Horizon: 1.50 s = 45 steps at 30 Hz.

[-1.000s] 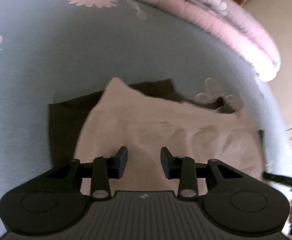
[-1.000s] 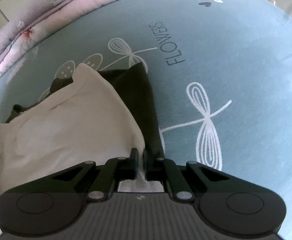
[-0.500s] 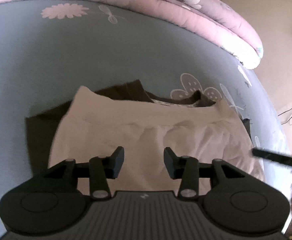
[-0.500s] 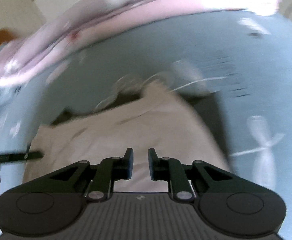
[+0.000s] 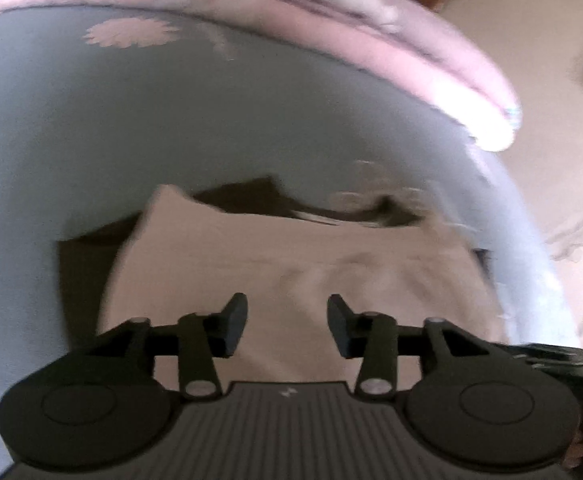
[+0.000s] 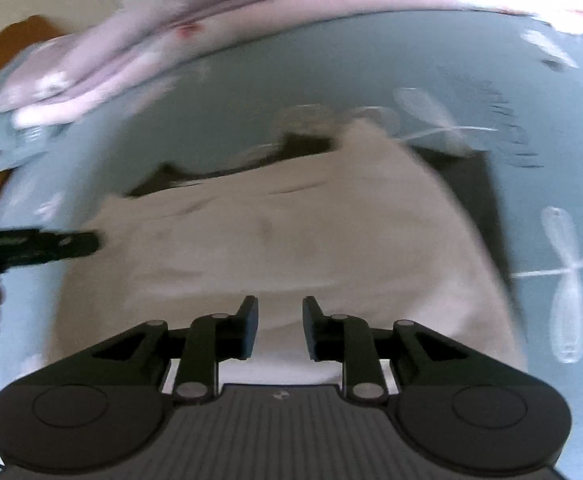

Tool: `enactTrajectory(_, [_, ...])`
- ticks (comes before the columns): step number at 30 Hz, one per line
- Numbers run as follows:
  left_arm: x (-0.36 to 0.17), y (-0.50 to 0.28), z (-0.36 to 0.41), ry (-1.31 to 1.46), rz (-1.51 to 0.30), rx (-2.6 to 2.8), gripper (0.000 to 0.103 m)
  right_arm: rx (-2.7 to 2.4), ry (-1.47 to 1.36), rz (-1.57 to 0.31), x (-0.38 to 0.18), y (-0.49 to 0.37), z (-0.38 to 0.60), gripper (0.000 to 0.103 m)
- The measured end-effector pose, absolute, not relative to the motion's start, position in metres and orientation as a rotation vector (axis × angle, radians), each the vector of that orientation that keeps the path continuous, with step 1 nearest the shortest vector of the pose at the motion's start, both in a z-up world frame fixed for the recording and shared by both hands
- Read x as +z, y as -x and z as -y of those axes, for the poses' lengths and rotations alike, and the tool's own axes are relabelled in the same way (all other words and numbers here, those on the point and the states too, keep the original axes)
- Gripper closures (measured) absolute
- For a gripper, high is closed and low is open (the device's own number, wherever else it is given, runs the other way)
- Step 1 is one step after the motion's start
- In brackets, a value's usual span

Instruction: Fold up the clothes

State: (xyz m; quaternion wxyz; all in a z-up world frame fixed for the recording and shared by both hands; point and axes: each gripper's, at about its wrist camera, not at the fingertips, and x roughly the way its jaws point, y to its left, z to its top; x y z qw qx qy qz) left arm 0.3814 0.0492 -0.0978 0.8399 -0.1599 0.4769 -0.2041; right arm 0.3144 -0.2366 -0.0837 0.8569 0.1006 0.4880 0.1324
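Your left gripper point(image 5: 287, 330) and right gripper point(image 6: 280, 328) both gape, empty, over the beige garment point(image 5: 291, 264) — it lies on a dark garment point(image 6: 475, 196) on the blue sheet point(image 5: 91, 140). Only the right view shows dragonfly prints point(image 6: 567, 280) — pink quilt point(image 5: 371, 28) farthest.

The left gripper point(image 5: 287, 330) hangs over a pale pink garment point(image 5: 291, 264), its fingers point(image 5: 235, 322) spread apart and empty. The garment lies on a dark garment point(image 5: 79, 264) atop the blue bedsheet point(image 5: 131, 120); a pink quilt point(image 5: 371, 32) lies beyond.
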Motion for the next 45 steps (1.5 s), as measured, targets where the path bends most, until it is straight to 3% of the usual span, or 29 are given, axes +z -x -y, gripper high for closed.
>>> enactTrajectory(8, [-0.143, -0.381, -0.012, 0.24, -1.032, -0.48, 0.06, 0.311, -0.137, -1.07, -0.119, -0.301, 0.216, 0.075])
enactTrajectory(16, [-0.104, -0.364, -0.023, 0.332, -1.006, -0.506, 0.052, 0.331, -0.131, -1.058, -0.094, -0.29, 0.218, 0.07])
enactTrajectory(22, [-0.121, -0.345, -0.014, 0.303, -1.037, -0.548, 0.051, 0.388, -0.098, -1.146, -0.124, -0.292, 0.195, 0.068])
enactTrajectory(24, [-0.13, -0.345, -0.015, 0.315, -1.051, -0.52, 0.052, 0.384, -0.09, -1.129, -0.128, -0.285, 0.193, 0.064])
enactTrajectory(28, [-0.13, -0.347, -0.02, 0.386, -1.062, -0.505, 0.052, 0.387, -0.084, -1.144, -0.111, -0.288, 0.194, 0.063])
enactTrajectory(32, [-0.109, -0.334, -0.026, 0.283, -0.954, -0.503, 0.049, 0.323, -0.103, -0.998, -0.075, -0.314, 0.207, 0.063])
enactTrajectory(34, [-0.115, -0.333, -0.032, 0.271, -0.96, -0.474, 0.049, 0.283, -0.095, -0.946, -0.069, -0.337, 0.208, 0.068])
enactTrajectory(35, [-0.12, -0.333, -0.038, 0.281, -0.968, -0.447, 0.049, 0.273, -0.084, -0.929, -0.07, -0.35, 0.206, 0.082])
enactTrajectory(36, [-0.123, -0.332, -0.042, 0.284, -0.963, -0.43, 0.049, 0.266, -0.071, -0.914, -0.075, -0.364, 0.203, 0.089])
enactTrajectory(45, [-0.138, -0.33, -0.061, 0.321, -0.951, -0.389, 0.048, 0.239, -0.007, -0.956, -0.128, -0.427, 0.178, 0.091])
